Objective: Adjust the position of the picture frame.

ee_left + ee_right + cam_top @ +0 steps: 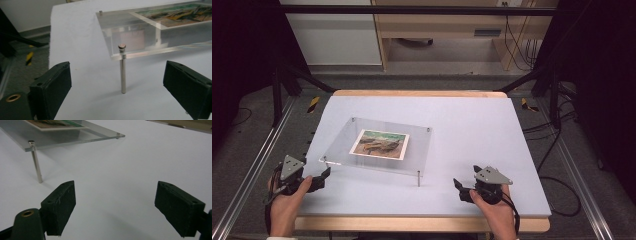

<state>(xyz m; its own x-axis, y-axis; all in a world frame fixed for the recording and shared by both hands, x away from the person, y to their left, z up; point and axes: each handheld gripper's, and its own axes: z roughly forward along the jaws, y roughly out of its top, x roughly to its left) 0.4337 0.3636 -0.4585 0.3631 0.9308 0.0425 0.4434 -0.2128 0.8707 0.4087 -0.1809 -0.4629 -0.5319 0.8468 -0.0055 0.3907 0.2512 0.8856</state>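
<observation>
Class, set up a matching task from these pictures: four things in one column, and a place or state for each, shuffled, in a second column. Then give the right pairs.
Things
1. left gripper
2. right gripper
3. picture
4. metal post

Places or states
A. upright under a corner of the clear acrylic panel
B. open, at the table's near left
C. flat inside the clear panel
D. open, at the table's near right

Pairs: 1-B, 2-D, 3-C, 4-A

A clear acrylic frame (379,145) (picture inside) stands on the table (472,130).
</observation>
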